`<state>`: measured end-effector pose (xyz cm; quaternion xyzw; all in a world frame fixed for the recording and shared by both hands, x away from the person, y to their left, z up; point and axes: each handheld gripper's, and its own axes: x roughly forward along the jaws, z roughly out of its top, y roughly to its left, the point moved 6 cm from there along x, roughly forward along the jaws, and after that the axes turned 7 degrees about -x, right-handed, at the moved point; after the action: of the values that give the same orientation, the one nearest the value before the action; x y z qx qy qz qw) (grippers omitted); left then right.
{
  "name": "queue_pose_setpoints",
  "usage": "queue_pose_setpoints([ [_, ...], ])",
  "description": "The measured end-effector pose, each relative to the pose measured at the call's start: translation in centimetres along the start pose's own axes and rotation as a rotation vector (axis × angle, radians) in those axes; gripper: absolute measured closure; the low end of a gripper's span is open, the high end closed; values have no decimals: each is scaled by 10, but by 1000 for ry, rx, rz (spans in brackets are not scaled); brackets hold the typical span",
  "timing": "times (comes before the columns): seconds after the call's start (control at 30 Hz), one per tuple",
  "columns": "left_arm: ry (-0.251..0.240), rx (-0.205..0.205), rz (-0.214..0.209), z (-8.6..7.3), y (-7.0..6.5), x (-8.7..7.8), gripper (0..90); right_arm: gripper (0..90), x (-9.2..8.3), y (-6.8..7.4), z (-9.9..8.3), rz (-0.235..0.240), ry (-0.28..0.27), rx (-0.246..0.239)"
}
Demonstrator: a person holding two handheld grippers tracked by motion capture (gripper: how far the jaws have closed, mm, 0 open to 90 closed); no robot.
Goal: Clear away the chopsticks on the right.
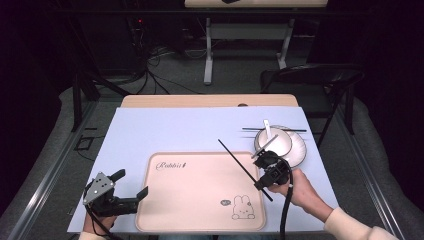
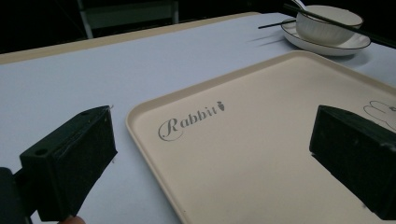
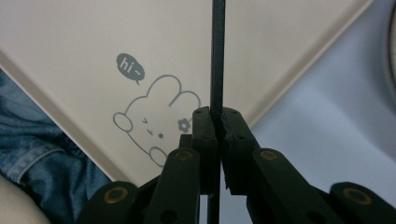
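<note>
In the high view, the right gripper is holding one black chopstick tight between its jaws. The chopstick is slanting over the right part of the beige tray, with its far tip pointing up and left and its near end sticking out below the gripper. It is not clear from here whether it is touching the tray. A second chopstick is lying across the white bowl, which is standing on a plate on the light blue mat, just beside the tray's right edge. A spoon is also resting in the bowl. The left gripper is waiting at the tray's left edge with its jaws wide apart and nothing between them.

In the left gripper view, the two black jaws are standing far apart over the tray near the word "Rabbit". The tray surface is bare there, and the bowl with its plate is sitting well away at the top right.

In the right gripper view, the jaws are pressing on the chopstick, which is running straight up over the rabbit drawing on the tray.

As I judge it, the work is only starting: one chopstick is in hand over the tray, nothing is lying on the tray yet, and the other chopstick, the spoon, the bowl and the plate are waiting outside it.
</note>
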<state>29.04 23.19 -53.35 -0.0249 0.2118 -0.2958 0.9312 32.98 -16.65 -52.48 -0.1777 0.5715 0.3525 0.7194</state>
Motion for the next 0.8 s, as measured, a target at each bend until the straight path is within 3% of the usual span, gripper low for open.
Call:
queue_pose_setpoints([
  [0.13,0,2,-4,0,0,0,2,848,16,5,-2,34,1,36],
  [0.17,0,3,-3,0,0,0,1,848,20,8,-2,60,-3,53],
  [0.2,-1,0,-2,0,0,0,1,848,23,6,-3,53,2,38],
  [0.37,1,1,-4,0,0,0,1,848,41,7,-11,78,24,106],
  [0.6,0,2,-3,0,0,0,1,847,55,9,-13,71,16,128],
  [0.8,0,3,-3,0,0,0,1,845,61,11,-12,50,27,114],
])
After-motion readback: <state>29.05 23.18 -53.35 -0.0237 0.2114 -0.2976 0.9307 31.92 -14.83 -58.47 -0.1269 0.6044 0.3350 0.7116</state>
